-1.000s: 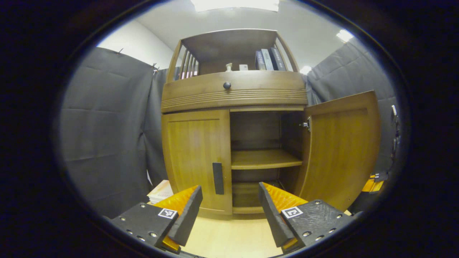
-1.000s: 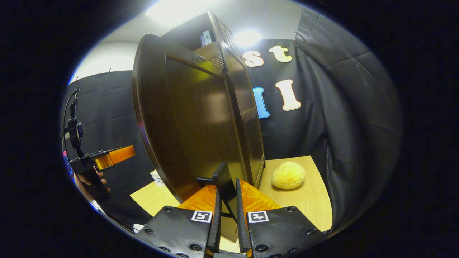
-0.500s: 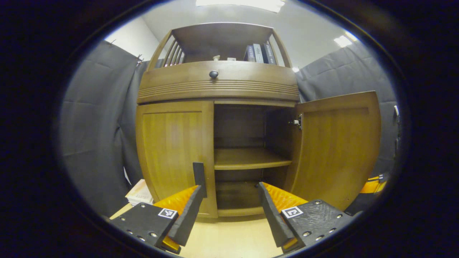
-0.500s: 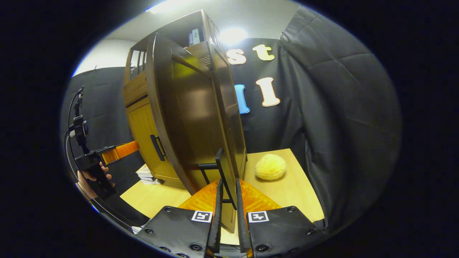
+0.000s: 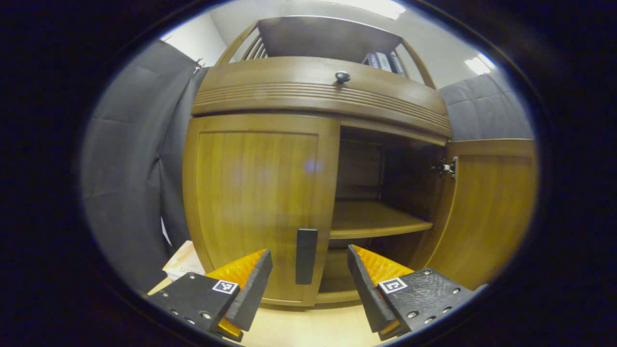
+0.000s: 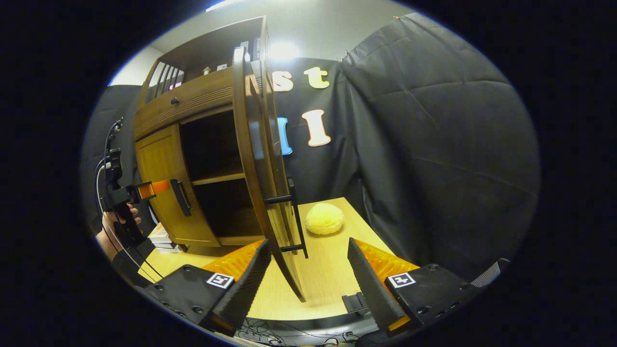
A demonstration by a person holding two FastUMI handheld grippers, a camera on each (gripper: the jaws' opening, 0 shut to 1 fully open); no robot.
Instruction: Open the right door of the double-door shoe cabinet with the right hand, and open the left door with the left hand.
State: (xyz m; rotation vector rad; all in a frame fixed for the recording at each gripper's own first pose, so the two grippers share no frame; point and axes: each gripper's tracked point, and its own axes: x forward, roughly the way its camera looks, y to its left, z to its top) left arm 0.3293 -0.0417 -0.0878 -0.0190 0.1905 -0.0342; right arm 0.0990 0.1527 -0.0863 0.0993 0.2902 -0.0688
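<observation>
The wooden shoe cabinet (image 5: 313, 96) stands close in front. Its left door (image 5: 255, 202) is closed, and the door's dark vertical handle (image 5: 306, 255) sits just ahead of my left gripper (image 5: 308, 282), in line with the gap between the open fingers. The right door (image 5: 487, 212) is swung wide open. In the right gripper view that right door (image 6: 255, 159) shows edge-on with its handle (image 6: 294, 217) just beyond my right gripper (image 6: 308, 274), which is open and holds nothing. A hand holds the left gripper (image 6: 166, 187) at the left door handle (image 6: 181, 197).
Inside the cabinet a shelf (image 5: 371, 219) is bare. Stacked books (image 5: 181, 260) lie on the floor left of the cabinet. A pale yellow round plush (image 6: 324, 218) rests on the wooden floor (image 6: 332, 279) by the black cloth wall. A drawer knob (image 5: 342, 76) sits above the doors.
My right gripper has opened, let go of the right door handle and backed off. The left gripper has moved in toward the left door handle.
</observation>
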